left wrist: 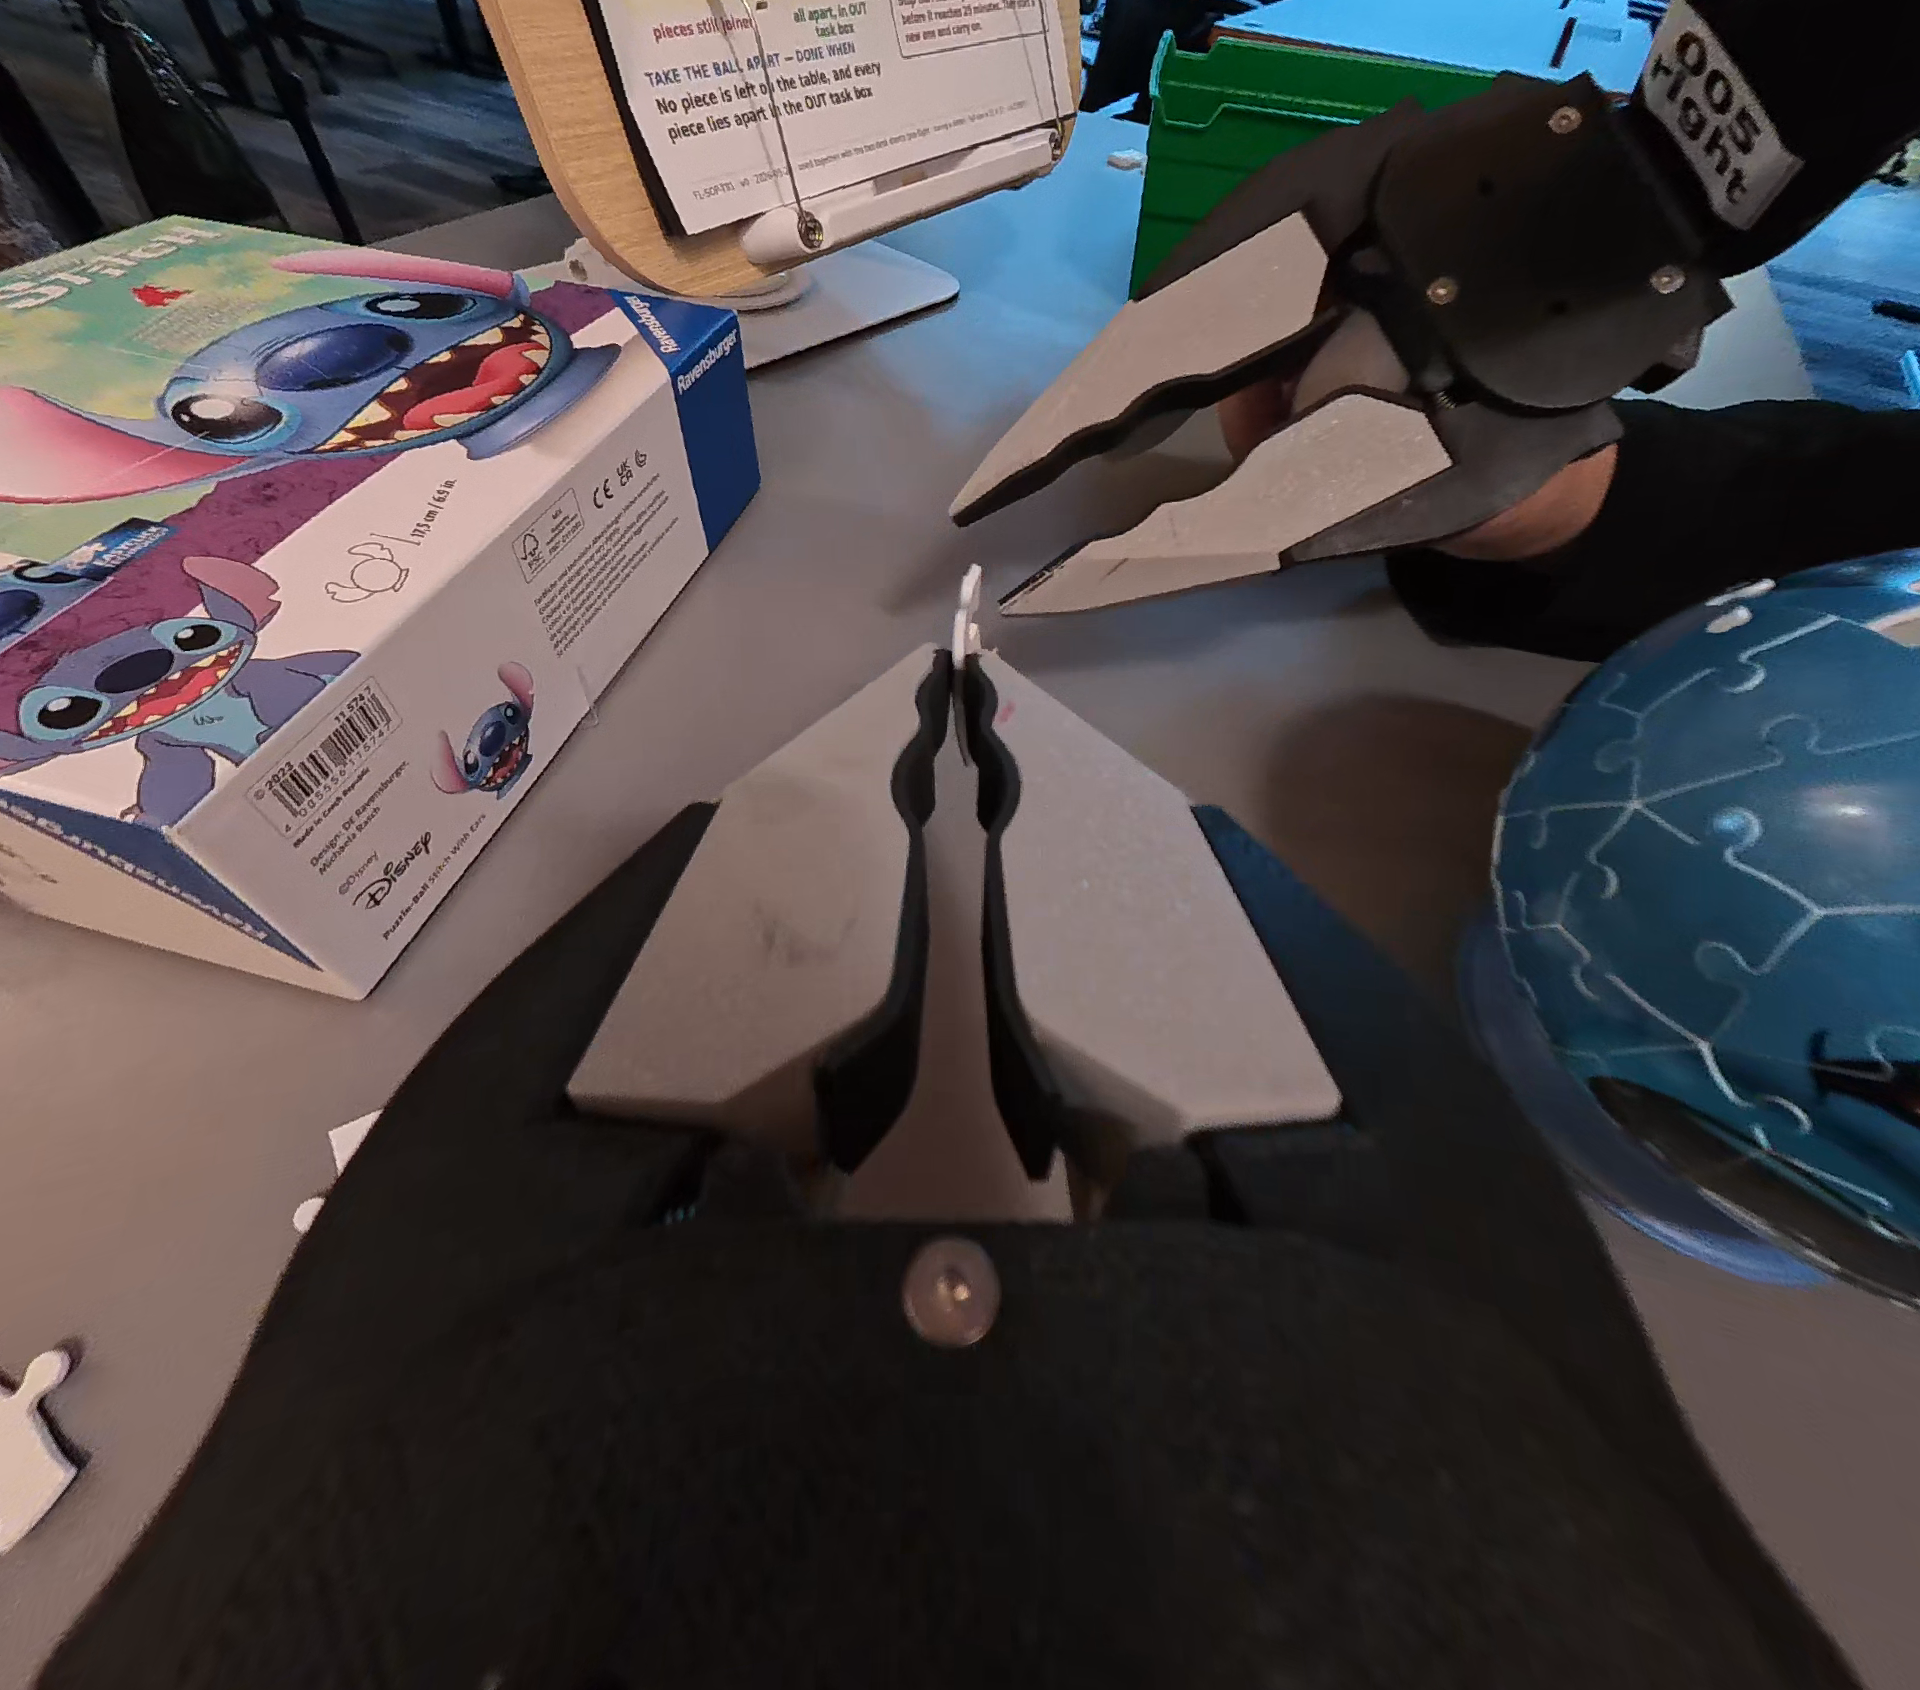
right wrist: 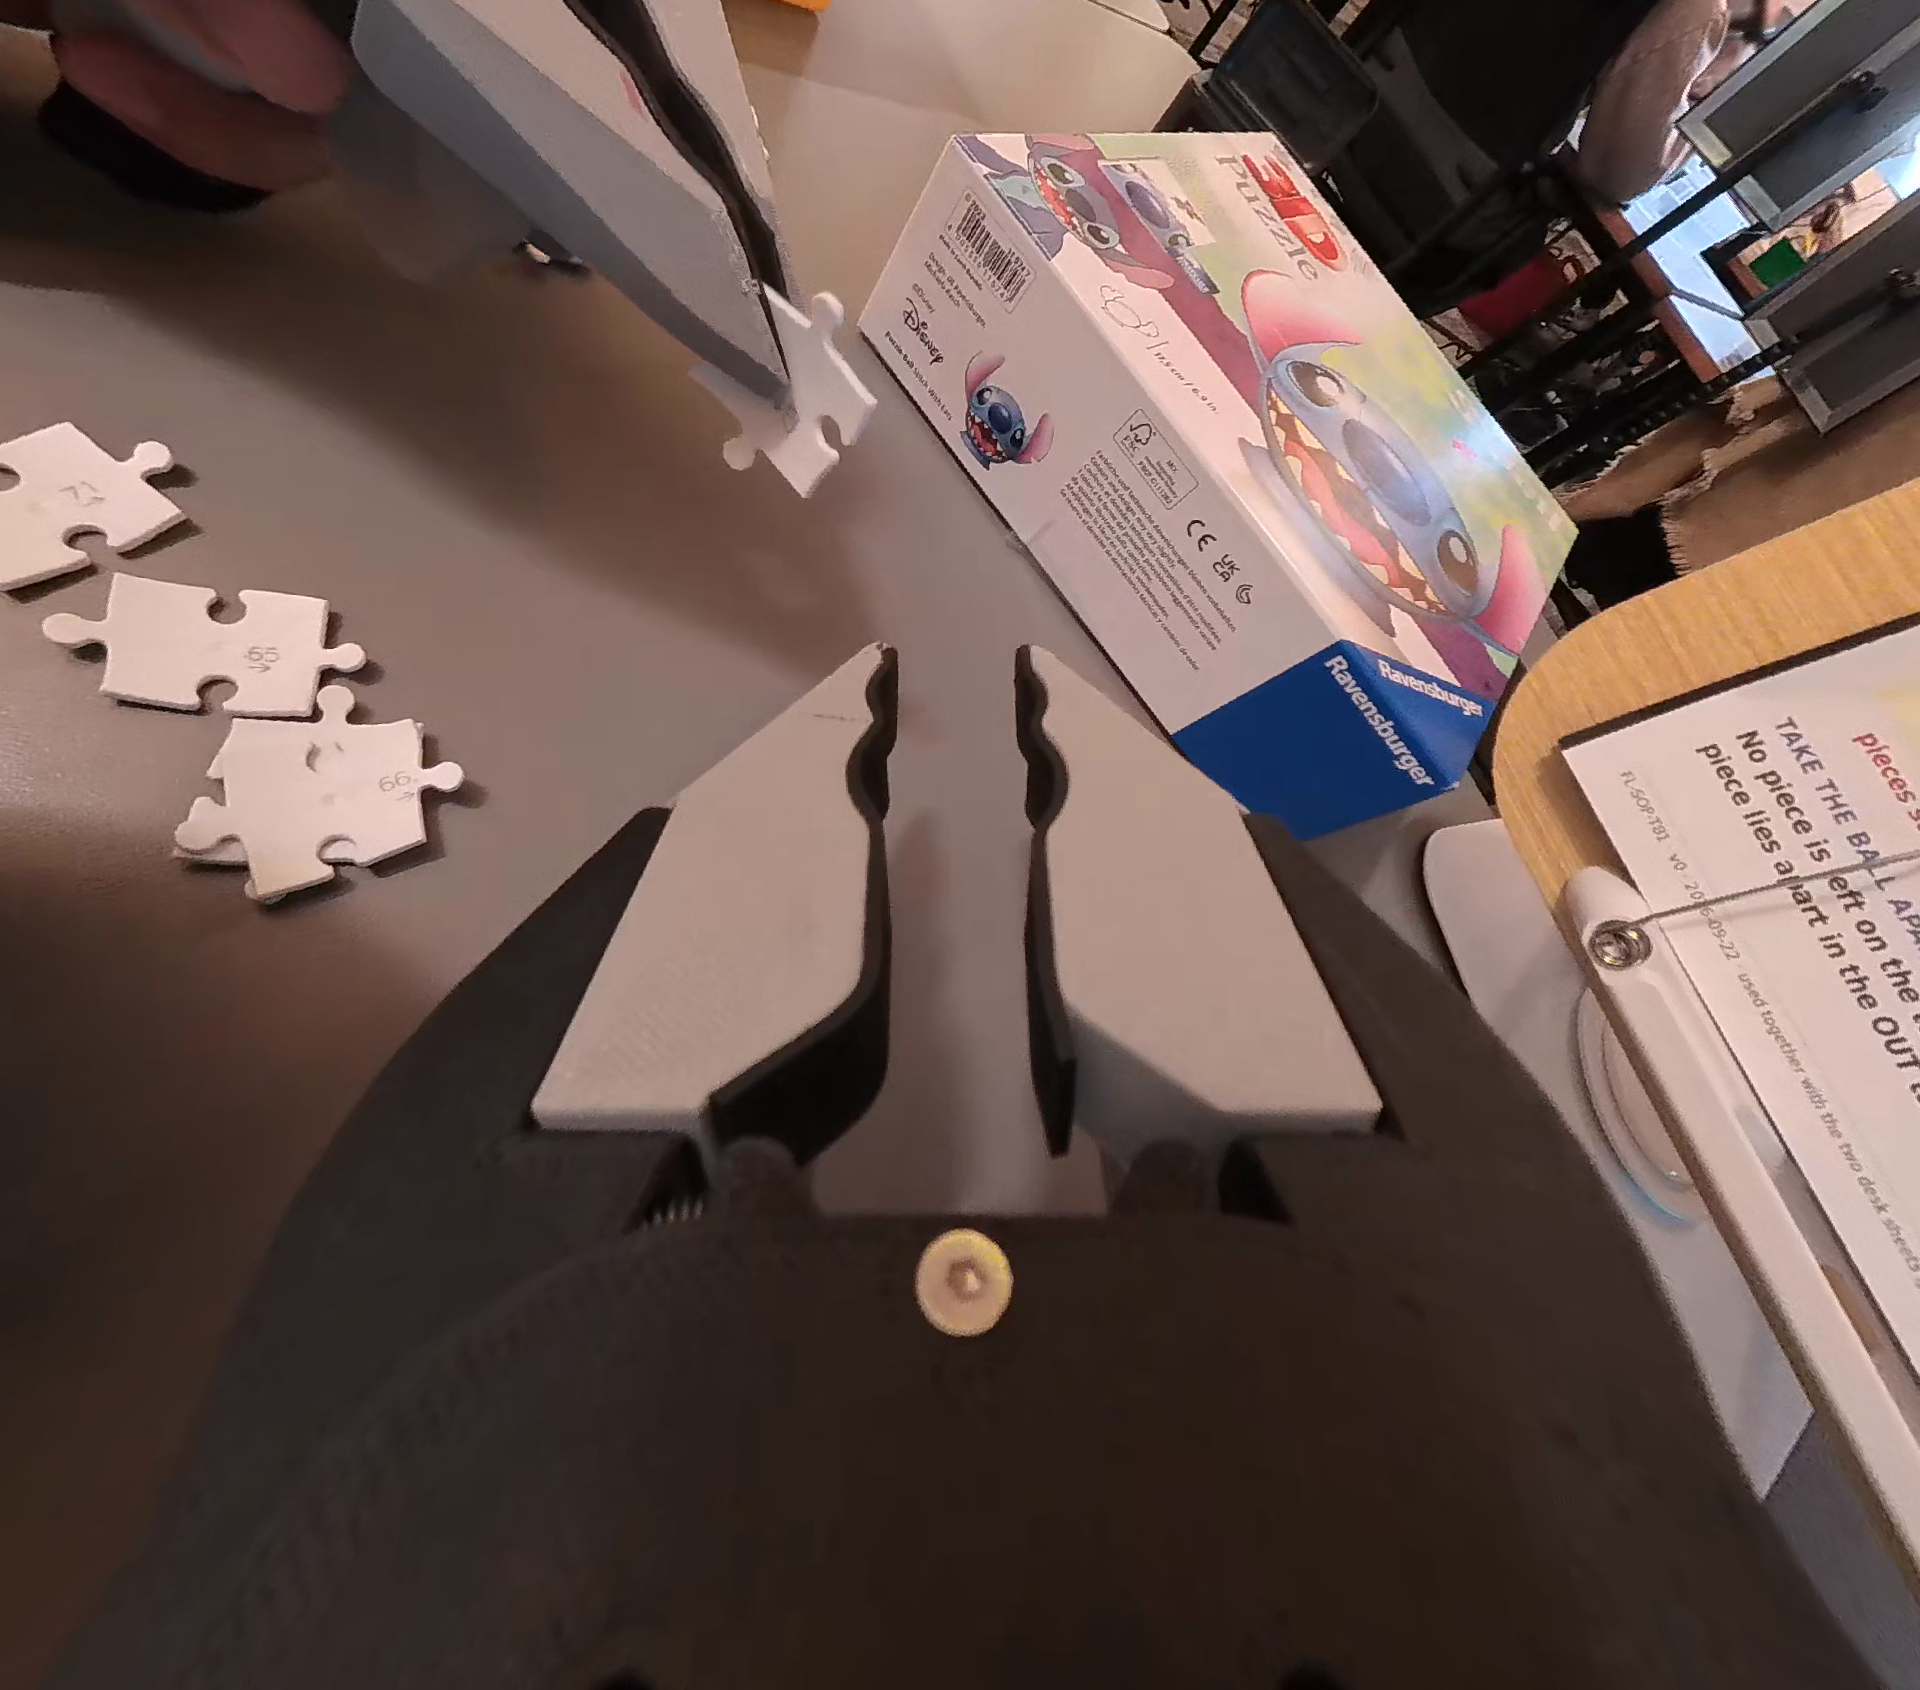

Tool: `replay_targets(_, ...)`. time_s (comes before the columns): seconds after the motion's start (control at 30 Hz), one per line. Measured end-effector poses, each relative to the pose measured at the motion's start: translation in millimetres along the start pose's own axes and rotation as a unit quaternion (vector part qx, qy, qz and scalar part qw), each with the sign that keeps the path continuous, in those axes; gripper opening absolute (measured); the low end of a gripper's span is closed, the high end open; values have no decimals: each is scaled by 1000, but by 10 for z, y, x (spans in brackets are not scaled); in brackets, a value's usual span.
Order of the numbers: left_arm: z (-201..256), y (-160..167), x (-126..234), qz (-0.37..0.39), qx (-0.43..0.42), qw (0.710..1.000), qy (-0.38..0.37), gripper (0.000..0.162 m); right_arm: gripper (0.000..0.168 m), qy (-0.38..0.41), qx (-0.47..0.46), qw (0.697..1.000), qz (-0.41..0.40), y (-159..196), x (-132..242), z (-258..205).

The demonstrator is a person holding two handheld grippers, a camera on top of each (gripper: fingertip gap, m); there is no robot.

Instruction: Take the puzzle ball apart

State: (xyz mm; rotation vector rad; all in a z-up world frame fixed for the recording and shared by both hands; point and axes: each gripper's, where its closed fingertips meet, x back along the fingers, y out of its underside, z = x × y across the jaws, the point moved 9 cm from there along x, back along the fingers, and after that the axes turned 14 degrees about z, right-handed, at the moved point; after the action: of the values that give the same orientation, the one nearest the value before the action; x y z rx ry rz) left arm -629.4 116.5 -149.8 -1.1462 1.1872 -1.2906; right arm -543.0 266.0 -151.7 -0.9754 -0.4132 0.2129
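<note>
Puzzle ball, blue and mostly whole, sits on the grey table just off to the right of the left gripper. That gripper's jaws are pinched tight on a single white puzzle piece, which sticks out past the tips, clear of the tabletop. The right gripper hovers close by, jaws parted narrowly around nothing. Three loose pieces lie white side up, left of its jaws. The puzzle box lies just ahead of them.
</note>
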Motion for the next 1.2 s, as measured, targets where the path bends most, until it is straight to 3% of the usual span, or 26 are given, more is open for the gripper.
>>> replay_targets(0.33, 45, 10, -9, -11, -49, 999, -7, 0, 19, -33, -25, 999, 13, -24, 7, -37)
replay_targets(0.53, 179, -12, 9, -12, -146, 989, 13, 0, 21, -123, -108, 984, 72, -111, 104, -74)
replay_targets(0.77, 464, 50, 27, -22, -303, 950, 69, 0, 14, -177, -139, 966, 129, -226, 194, -130)
replay_targets(0.83, 487, 45, 19, -17, -309, 949, 66, 0, 2, -185, -131, 965, 134, -247, 222, -157)
replay_targets(1.17, 650, -263, 191, 23, -243, 970, 22, 0, 0, -147, -150, 962, 174, -402, 492, -56)
replay_targets(1.2, 674, -294, 247, 18, -222, 975, 19, 5, 0, -143, -160, 960, 178, -393, 543, -35)
